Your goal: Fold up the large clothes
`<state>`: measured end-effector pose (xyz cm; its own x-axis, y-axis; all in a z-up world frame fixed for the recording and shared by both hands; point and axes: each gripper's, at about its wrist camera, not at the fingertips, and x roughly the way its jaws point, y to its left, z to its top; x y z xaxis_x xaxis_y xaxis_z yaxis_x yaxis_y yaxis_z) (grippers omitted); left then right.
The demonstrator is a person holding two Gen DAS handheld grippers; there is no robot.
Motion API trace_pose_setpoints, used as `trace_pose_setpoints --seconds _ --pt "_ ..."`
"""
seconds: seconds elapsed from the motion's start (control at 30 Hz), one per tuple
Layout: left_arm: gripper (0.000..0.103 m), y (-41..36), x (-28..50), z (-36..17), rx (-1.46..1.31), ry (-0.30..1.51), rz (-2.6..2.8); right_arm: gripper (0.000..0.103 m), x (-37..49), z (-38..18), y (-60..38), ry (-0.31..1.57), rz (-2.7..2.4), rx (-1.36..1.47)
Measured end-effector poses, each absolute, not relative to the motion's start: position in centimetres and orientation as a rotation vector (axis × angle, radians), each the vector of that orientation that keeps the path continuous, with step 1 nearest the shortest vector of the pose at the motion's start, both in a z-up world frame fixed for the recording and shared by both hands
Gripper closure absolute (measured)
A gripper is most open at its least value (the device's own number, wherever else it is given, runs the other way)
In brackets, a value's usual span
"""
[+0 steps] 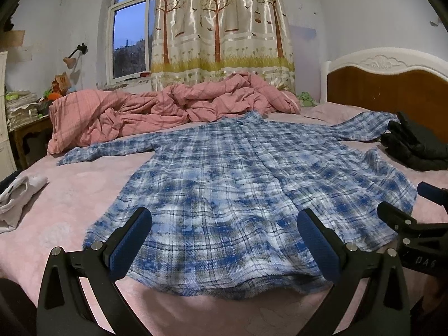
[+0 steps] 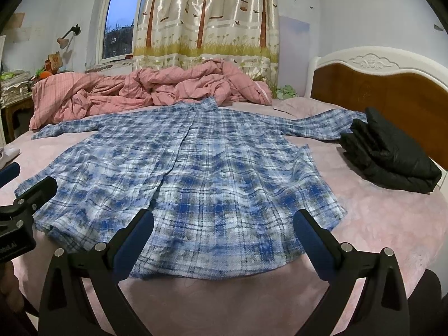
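A large blue and white plaid shirt [image 1: 238, 184] [image 2: 190, 173] lies spread flat on the pink bed, collar at the far end, both sleeves stretched out sideways. My left gripper [image 1: 224, 218] hovers open over the shirt's near hem, left of its middle, nothing between its blue-padded fingers. My right gripper [image 2: 224, 218] is also open, above the hem on the shirt's right half. In the left wrist view the right gripper's fingers [image 1: 397, 218] show at the right edge. Part of the left gripper [image 2: 33, 193] shows at the left edge of the right wrist view.
A crumpled pink quilt [image 1: 168, 109] [image 2: 145, 89] lies beyond the collar. A folded black jacket [image 2: 389, 154] [image 1: 417, 145] sits on the right sleeve's end near the headboard [image 2: 392, 84]. White cloth [image 1: 16, 196] lies at the bed's left edge. A nightstand [image 1: 25, 128] stands far left.
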<state>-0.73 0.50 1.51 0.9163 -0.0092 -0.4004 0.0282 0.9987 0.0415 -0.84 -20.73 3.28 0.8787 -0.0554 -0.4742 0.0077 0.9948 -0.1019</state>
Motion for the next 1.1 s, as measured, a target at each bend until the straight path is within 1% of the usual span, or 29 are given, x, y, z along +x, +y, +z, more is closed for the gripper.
trace_pose_setpoints --seconds 0.27,0.5,0.8,1.0,1.1 --pt "0.000 1.7 -0.5 1.1 -0.017 0.441 0.002 0.002 -0.8 3.4 -20.9 0.495 -0.035 -0.092" --pt "0.000 1.6 -1.0 1.4 0.026 0.407 0.026 0.002 -0.9 3.6 -21.1 0.488 -0.039 -0.086" --pt "0.000 2.2 -1.9 2.4 0.006 0.358 0.048 0.002 -1.1 3.9 -21.1 0.473 -0.049 -0.089" --pt "0.000 2.0 -2.1 2.6 0.003 0.338 0.026 0.002 -1.9 4.7 -21.2 0.417 -0.079 -0.097" --pt "0.000 2.3 -2.7 2.8 -0.023 0.288 0.030 0.002 -2.0 4.8 -21.4 0.417 -0.079 -0.093"
